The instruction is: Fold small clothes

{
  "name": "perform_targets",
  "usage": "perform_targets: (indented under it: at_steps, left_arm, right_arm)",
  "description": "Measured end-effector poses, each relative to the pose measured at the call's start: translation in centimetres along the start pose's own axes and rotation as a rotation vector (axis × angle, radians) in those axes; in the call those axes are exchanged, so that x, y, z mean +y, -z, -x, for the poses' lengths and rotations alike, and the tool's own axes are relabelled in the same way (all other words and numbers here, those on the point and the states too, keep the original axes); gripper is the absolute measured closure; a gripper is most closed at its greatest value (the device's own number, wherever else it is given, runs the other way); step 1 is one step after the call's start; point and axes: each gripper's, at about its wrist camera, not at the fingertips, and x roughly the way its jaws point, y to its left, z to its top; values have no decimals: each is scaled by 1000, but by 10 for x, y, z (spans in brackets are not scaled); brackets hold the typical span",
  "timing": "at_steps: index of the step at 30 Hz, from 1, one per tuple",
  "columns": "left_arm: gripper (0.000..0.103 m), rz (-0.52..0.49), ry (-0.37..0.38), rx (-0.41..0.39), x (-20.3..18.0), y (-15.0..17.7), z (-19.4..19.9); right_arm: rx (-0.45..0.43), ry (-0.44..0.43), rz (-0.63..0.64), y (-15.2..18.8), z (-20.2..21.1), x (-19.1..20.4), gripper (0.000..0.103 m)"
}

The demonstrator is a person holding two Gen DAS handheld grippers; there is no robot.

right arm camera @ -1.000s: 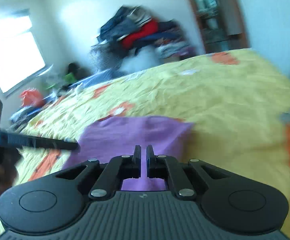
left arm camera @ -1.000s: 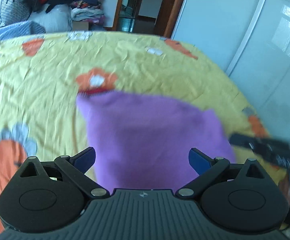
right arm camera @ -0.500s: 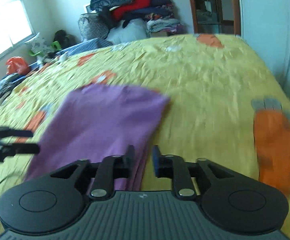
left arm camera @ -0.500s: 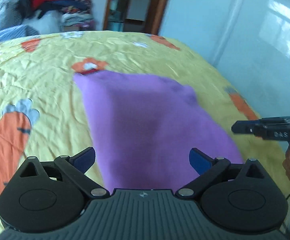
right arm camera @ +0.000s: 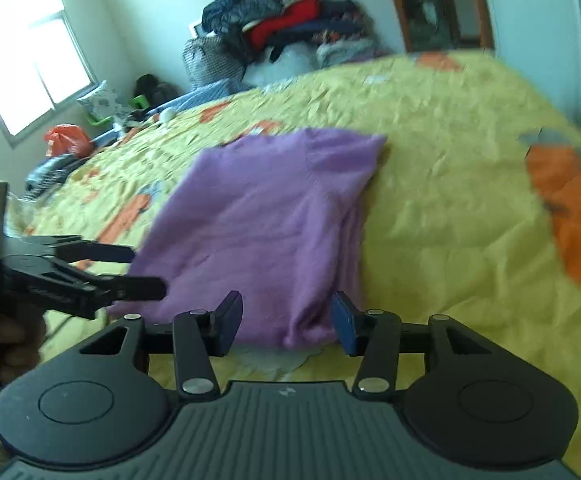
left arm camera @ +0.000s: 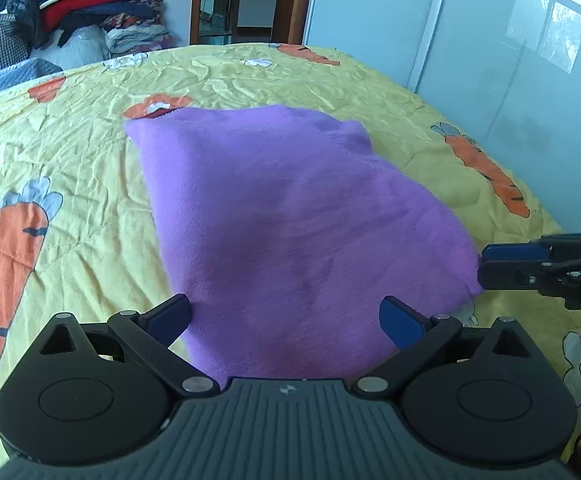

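A purple garment [left arm camera: 290,216] lies folded flat on the yellow carrot-print bedspread [left arm camera: 70,140]. My left gripper [left arm camera: 286,318] hangs open just above the garment's near edge, its fingers wide apart and gripping nothing. In the right wrist view the garment [right arm camera: 274,216] reaches down to my right gripper [right arm camera: 286,314], whose jaws are opening. The garment's near corner lies between the blue pads [right arm camera: 344,322], which do not press on it. Each gripper shows in the other's view: the right gripper [left arm camera: 484,266] at the garment's right corner, the left gripper [right arm camera: 142,272] at its left edge.
A heap of clothes and bags [left arm camera: 70,12] is stacked beyond the far end of the bed, beside a doorway [left arm camera: 230,0]. White sliding wardrobe doors [left arm camera: 490,60] run along the bed's right side. A window [right arm camera: 22,68] and floor clutter lie to the left.
The right gripper's jaws went from shut to parted. Both grippers drew back toward the garment's near edge, and the garment now lies spread flat with more of it in view.
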Motion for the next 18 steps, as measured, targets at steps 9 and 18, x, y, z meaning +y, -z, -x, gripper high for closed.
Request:
perform_targets:
  at_steps: [9,18]
  left_arm:
    - [2,-37,-13,6,-5,-2,-5]
    - [2,-29,-46,45,0,2,-12]
  right_arm:
    - [85,-220,-287,-1,-32,-49,71]
    - [11,-83,-381,-21,1,-98,95]
